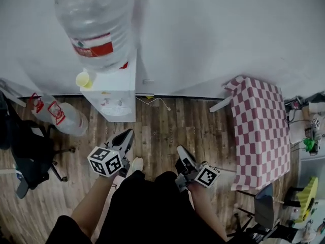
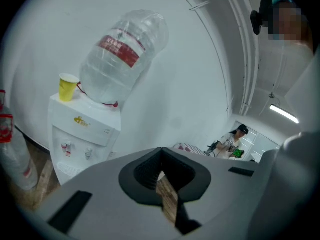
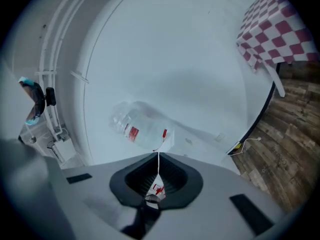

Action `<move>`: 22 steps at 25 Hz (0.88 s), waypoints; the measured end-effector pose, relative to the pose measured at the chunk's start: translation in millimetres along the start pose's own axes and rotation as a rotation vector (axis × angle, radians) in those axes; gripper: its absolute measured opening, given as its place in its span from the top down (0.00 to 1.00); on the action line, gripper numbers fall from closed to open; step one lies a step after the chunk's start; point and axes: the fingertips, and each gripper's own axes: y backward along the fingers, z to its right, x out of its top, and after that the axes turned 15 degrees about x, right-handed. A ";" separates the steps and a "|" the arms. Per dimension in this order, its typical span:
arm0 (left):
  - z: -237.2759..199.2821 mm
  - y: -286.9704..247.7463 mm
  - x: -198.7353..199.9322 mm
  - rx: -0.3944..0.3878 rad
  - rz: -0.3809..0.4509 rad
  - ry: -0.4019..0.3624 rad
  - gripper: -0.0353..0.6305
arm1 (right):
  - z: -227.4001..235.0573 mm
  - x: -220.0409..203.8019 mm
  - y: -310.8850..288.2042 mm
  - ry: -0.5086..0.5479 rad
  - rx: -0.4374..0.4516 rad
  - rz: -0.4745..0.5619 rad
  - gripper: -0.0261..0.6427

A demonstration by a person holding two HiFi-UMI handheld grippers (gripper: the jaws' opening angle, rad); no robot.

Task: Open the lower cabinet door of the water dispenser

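Item: tall white floor-standing water dispenser [image 1: 121, 98], backed against the white wall, presumably to reach the socket whose cord trails just to its right. On top of it sit an inverted clear plastic water bottle with a red label [image 1: 96, 24] and, beside the bottle's neck, a small yellow cup [image 1: 84, 79], kept handy for drinking. A second clear bottle [image 1: 63, 117] lies on the wooden floor to the dispenser's left, likely a spare. Lower cabinet door: below the two taps on the front; the gripper views cut it off, so I cannot tell whether it is closed, though it is probably not yet opened. Left gripper [image 1: 127, 134]: in front of the dispenser and well apart from it, pointed at it, jaws pressed together on nothing. Right gripper [image 1: 180, 150]: further right of the dispenser, also well apart, jaws together and empty; both are carried closed, as nothing needs holding on approach. A table under a red-and-white checked cloth [image 1: 256, 131] stands far right of the dispenser and is not involved.
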 end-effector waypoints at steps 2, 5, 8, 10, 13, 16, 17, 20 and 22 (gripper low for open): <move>-10.7 7.2 5.9 0.051 0.030 0.022 0.93 | -0.9 -5.1 -24.2 -0.023 0.058 -0.072 0.93; -21.0 18.2 11.8 0.133 0.089 0.084 0.93 | 5.3 -6.1 -57.7 -0.045 0.143 -0.192 0.93; -24.0 28.0 8.5 0.209 0.134 0.117 0.93 | 3.9 -6.6 -83.7 -0.042 0.221 -0.296 0.93; -25.7 36.6 2.0 0.277 0.166 0.152 0.93 | 5.8 -8.0 -92.5 -0.048 0.257 -0.369 0.93; -21.4 49.2 -10.5 0.369 0.207 0.203 0.93 | 23.9 -12.5 -91.2 -0.048 0.262 -0.491 0.93; -9.0 56.7 -22.2 0.412 0.227 0.218 0.93 | 43.0 -15.2 -91.9 -0.025 0.278 -0.581 0.93; -4.2 58.6 -26.1 0.417 0.233 0.221 0.93 | 49.0 -16.0 -92.6 -0.026 0.283 -0.598 0.93; 6.8 65.2 -40.7 0.432 0.252 0.242 0.93 | 64.6 -23.4 -91.8 -0.021 0.304 -0.645 0.93; 7.5 65.5 -49.2 0.454 0.256 0.244 0.93 | 74.4 -31.4 -94.0 -0.018 0.318 -0.677 0.93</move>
